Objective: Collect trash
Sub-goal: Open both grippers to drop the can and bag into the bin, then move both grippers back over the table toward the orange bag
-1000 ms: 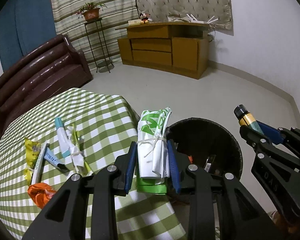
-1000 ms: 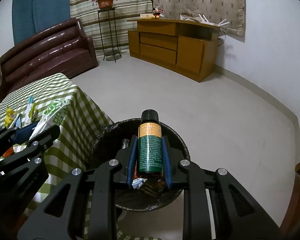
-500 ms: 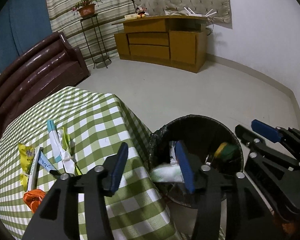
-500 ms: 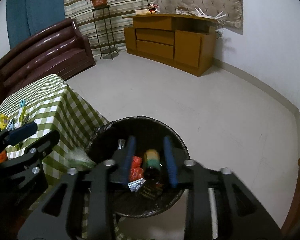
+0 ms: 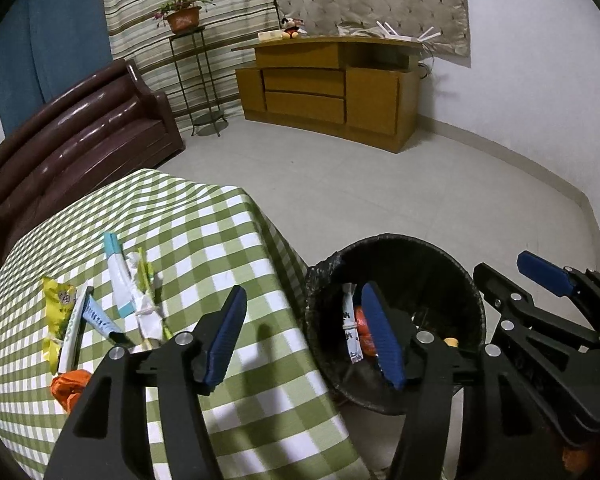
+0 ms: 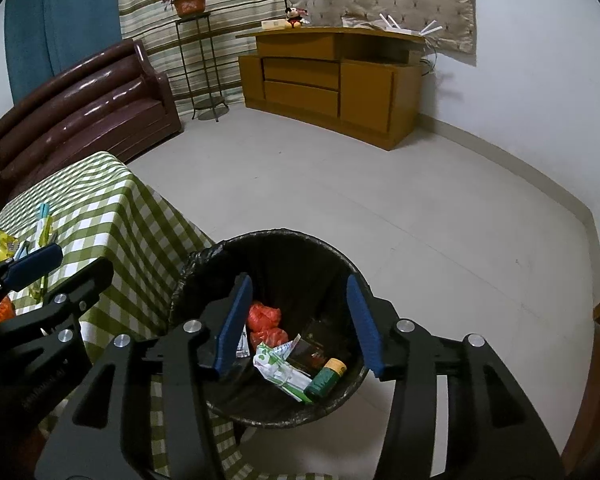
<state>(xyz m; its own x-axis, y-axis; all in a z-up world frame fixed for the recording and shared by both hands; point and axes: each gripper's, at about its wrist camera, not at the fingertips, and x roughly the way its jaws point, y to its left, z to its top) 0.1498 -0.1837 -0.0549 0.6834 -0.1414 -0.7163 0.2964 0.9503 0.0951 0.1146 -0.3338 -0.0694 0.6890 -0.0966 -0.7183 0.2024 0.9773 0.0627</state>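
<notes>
both grippers over black lined bin (image 6: 204, 264) beside table w/ green check cloth (image 5: 204, 240). left gripper (image 5: 304, 336) jaws have just been opening, nothing btwn blue pads, one pad over cloth edge, other over bin mouth. right gripper (image 6: 298, 320) jaws also just been opening, released, nothing btwn pads, hangs right above bin.

in bin: green bottle w/ yellow band (image 6: 326, 376) lying on its side near front wall; white/green tied wrapper bundle (image 6: 278, 366) touching it on the left; orange crumpled bag (image 6: 262, 322) behind; dark packet (image 6: 312, 350) btwn bag & bottle; white strip against left wall (image 5: 350, 322).

trash left on table: yellow wrapper (image 5: 58, 300), white/blue tubes (image 5: 116, 276), knotted white/green wrapper (image 5: 146, 300), orange crumpled bit (image 5: 70, 386) near cloth's front edge, all clustered well left of bin.

bkgd: brown sofa (image 5: 76, 140), wood cabinet (image 5: 328, 88), potted plant on stand (image 5: 182, 16).
</notes>
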